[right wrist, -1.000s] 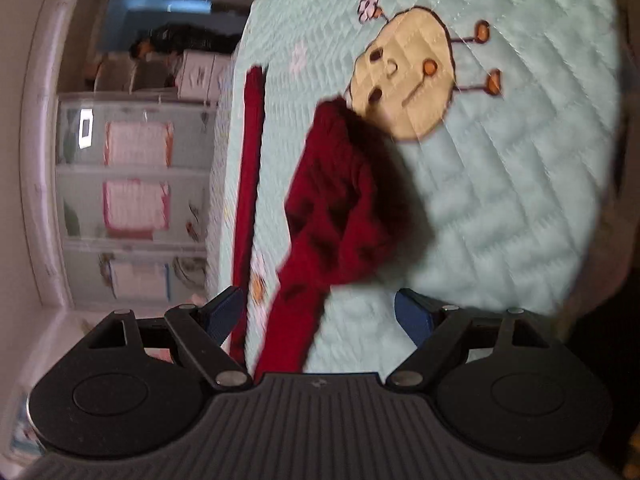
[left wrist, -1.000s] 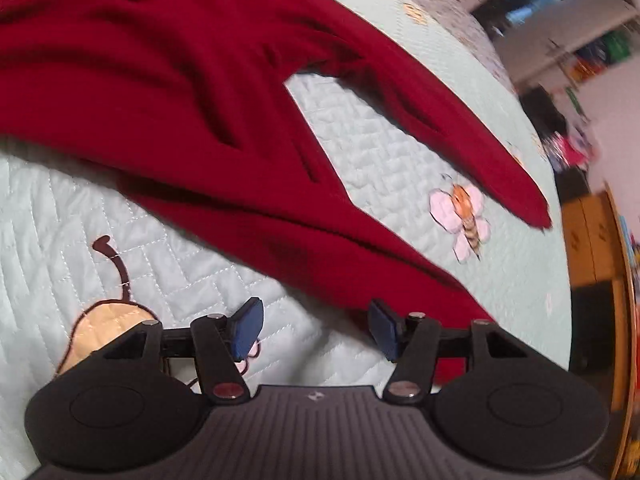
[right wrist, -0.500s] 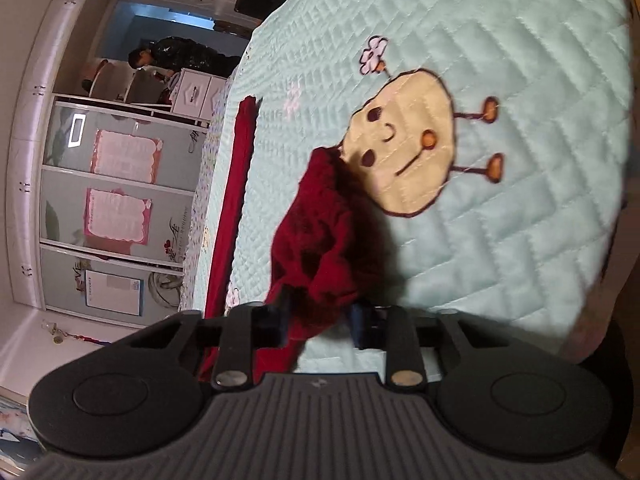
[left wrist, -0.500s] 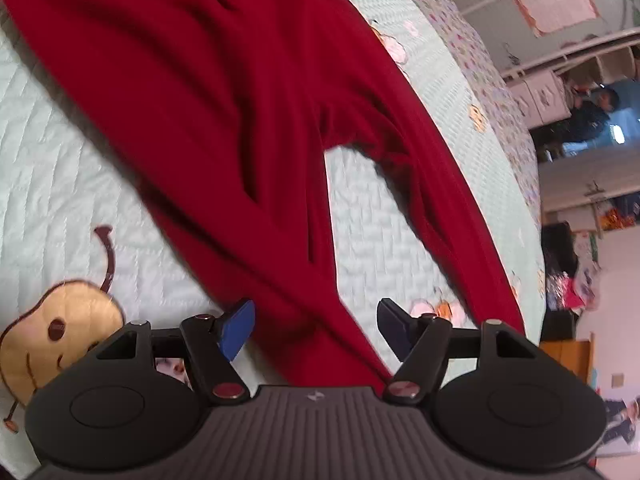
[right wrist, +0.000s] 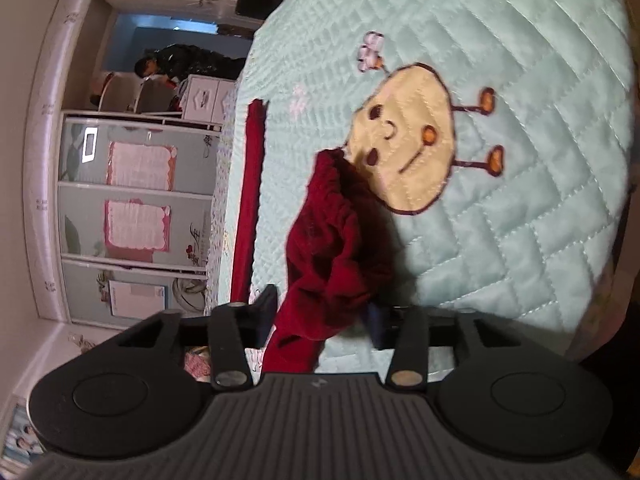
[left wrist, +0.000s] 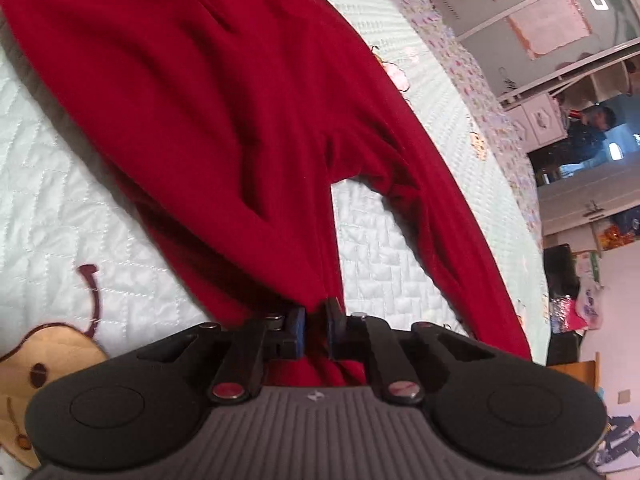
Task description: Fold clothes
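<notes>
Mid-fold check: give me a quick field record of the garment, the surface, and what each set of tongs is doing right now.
garment: dark red pants, spread out, legs apart
surface: pale green quilted bedspread with cartoon patches
left tongs: jaws closing, pinching a pant-leg edge
right tongs: jaws opening, bunched red fabric between them, pads not pressing
background: a person in the doorway

A: Surface under everything?

B: Pale mint quilted bedspread (right wrist: 520,60), stitched in a zigzag, with a tan cartoon face appliqué (right wrist: 404,140).

A: Far side of the room?

B: Sliding wardrobe doors (right wrist: 136,200) with pink-edged panels, framed in white. White drawer unit (right wrist: 208,98) beside them. A person in dark clothes (right wrist: 188,62) at a blue-lit doorway.
</notes>
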